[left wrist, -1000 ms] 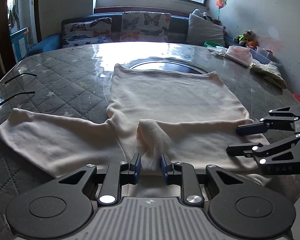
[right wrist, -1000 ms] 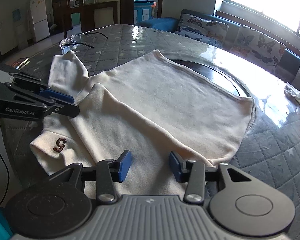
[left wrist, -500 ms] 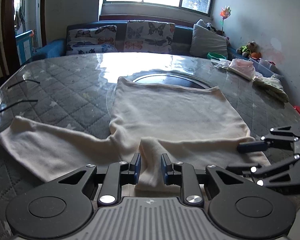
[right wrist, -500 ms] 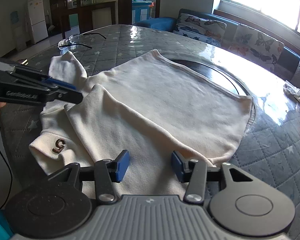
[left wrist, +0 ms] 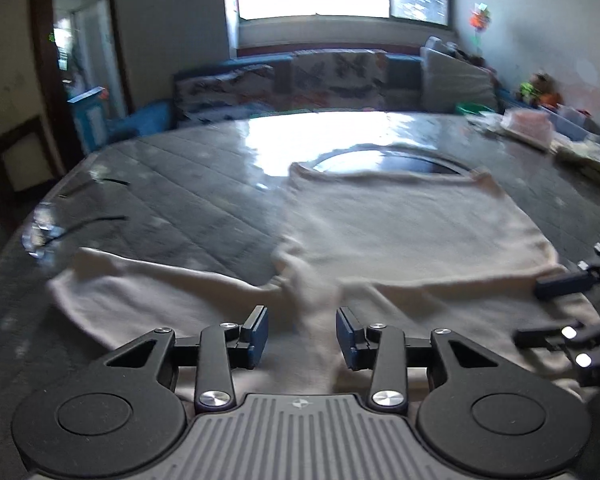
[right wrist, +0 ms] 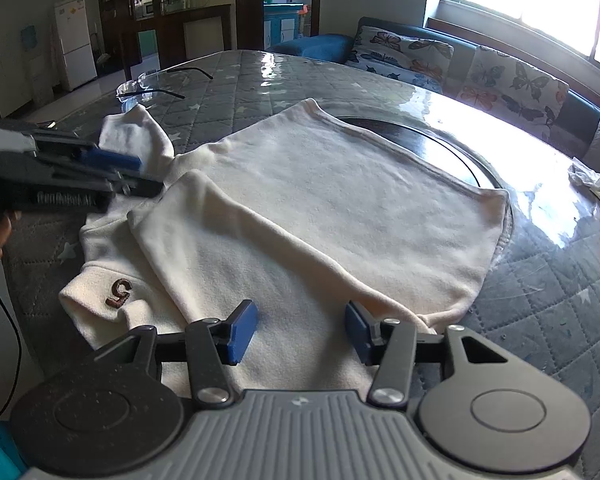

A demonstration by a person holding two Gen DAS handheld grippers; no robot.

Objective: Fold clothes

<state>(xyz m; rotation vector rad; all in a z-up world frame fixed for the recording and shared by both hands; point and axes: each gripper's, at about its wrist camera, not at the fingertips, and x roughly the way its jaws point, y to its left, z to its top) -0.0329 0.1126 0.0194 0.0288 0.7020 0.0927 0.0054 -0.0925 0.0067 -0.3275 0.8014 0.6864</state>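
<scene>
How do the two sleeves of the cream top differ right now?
The right sleeve is folded in across the body of the cream top, while the left sleeve lies spread out sideways on the quilted table. The right sleeve's cuff ends near the collar; the left sleeve's cuff points toward the eyeglasses. Both lie flat, and neither is gripped: the left gripper and right gripper are open.

A cream long-sleeved top [right wrist: 340, 216] is lying flat on the quilted grey tabletop [right wrist: 560, 300], its hem edge reaching over the dark round inset. One sleeve [right wrist: 236, 256] is lying folded diagonally across the body, while the other sleeve [left wrist: 140, 292] is stretching out sideways. A brown "5" patch [right wrist: 119, 292] is showing near the collar end.
</scene>
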